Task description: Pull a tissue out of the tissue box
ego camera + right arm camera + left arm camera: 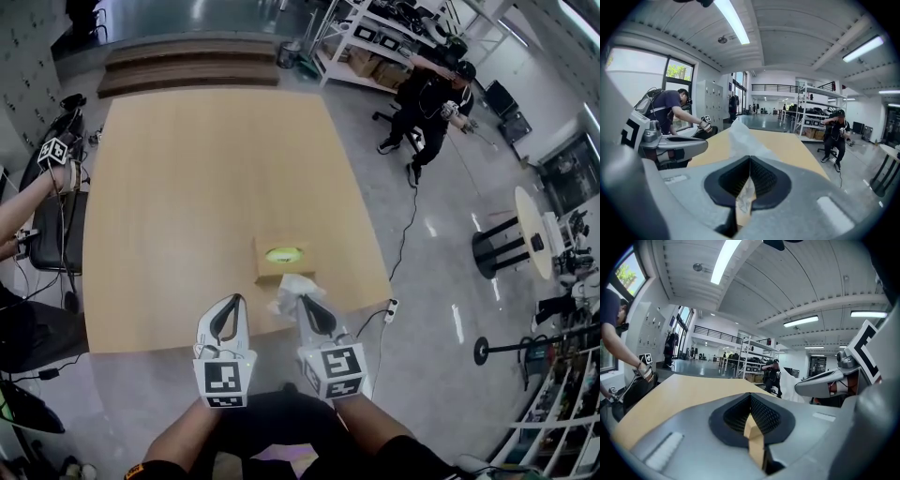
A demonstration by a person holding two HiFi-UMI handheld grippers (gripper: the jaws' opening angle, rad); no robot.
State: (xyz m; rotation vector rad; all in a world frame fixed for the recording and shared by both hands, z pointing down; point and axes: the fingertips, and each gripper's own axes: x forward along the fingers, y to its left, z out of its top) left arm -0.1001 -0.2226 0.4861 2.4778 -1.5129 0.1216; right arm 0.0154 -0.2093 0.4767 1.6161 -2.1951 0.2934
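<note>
desk [187,206]: wood, tissue box [281,265] by near edge
room: glossy floor [441,234], shelves [370,42]
right hand-held gripper [306,306]: clenched on tissue [293,286]
left hand-held gripper [234,303]: clenched, empty
hidden: tissue's pinched end

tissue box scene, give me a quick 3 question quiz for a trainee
1. True or false: the right gripper is shut on the tissue.
2. Where on the table does the tissue box sit? A: far left corner. B: near the near right corner. C: far edge.
3. Fill in: the left gripper holds ____.

Key: 1 true; 2 B; 3 nothing.
</note>
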